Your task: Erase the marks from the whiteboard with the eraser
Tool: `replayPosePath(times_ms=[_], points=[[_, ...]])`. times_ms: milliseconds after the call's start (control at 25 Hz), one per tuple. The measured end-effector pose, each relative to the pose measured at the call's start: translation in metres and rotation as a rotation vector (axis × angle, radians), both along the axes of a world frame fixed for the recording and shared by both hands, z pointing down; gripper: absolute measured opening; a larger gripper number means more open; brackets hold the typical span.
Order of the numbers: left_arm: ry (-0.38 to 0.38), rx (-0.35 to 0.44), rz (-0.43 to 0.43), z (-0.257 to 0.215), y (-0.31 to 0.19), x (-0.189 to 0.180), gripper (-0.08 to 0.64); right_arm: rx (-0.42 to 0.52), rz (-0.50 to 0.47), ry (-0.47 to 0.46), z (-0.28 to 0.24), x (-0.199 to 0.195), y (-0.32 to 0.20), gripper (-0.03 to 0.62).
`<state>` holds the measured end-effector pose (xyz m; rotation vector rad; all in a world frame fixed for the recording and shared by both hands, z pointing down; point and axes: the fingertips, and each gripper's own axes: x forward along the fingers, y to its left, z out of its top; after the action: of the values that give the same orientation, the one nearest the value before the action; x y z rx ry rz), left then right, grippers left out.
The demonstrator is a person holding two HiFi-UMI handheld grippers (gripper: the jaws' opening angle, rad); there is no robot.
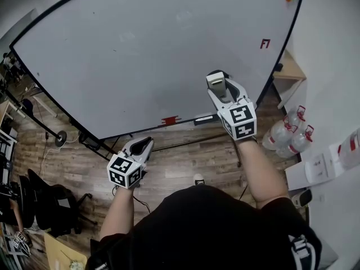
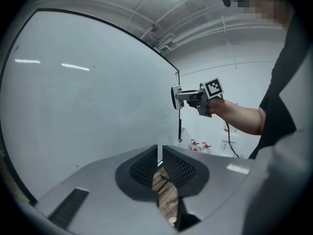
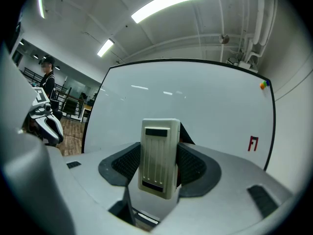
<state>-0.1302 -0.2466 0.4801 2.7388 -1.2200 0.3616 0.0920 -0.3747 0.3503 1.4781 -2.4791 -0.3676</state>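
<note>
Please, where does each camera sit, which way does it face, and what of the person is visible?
Head view: on the person's head, looking steeply down at the whiteboard and floor; both forearms, left tongs and right tongs show.
Left gripper view: on the left tongs, along its closed, empty jaws, beside the whiteboard; right forearm shows.
Right gripper view: on the right tongs, facing the whiteboard; jaws hold the eraser.
Shared: head and right gripper views both show the red mark.

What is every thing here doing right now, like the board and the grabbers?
whiteboard: mostly clean, one mark remaining.
red mark: not erased yet.
eraser: clamped between fingers.
right gripper: shut on the eraser.
left gripper: shut, holding nothing.
</note>
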Motion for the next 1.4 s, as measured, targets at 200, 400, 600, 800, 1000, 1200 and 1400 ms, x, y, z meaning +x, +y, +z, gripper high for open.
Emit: replayPosePath(times_ms=[200,400,600,800,1000,1200,1400], points=[[0.007,-0.008,-0.004,0.001,0.002,-0.002,0.044,-0.025,0.005,-0.006,0.012,0.010,0.014,0.230],[0.010,-0.014,-0.005,0.001,0.000,-0.003,0.044,-0.042,0.007,-0.016,0.021,0.017,0.024,0.230],[0.012,-0.006,0.001,0.001,0.000,-0.001,0.044,-0.062,0.003,-0.022,0.031,0.019,0.034,0.230],[0.016,-0.009,0.007,0.000,0.002,0.001,0.044,-0.075,0.016,-0.033,0.038,0.028,0.041,0.230],[0.016,-0.014,0.006,0.003,0.003,-0.001,0.044,-0.091,0.029,-0.038,0.045,0.036,0.045,0.230],[0.016,-0.014,0.008,0.002,0.002,0.001,0.044,-0.109,0.034,-0.046,0.052,0.039,0.045,0.230],[0.013,-0.010,0.013,0.001,0.001,0.001,0.044,-0.114,0.034,-0.048,0.055,0.040,0.045,0.230]])
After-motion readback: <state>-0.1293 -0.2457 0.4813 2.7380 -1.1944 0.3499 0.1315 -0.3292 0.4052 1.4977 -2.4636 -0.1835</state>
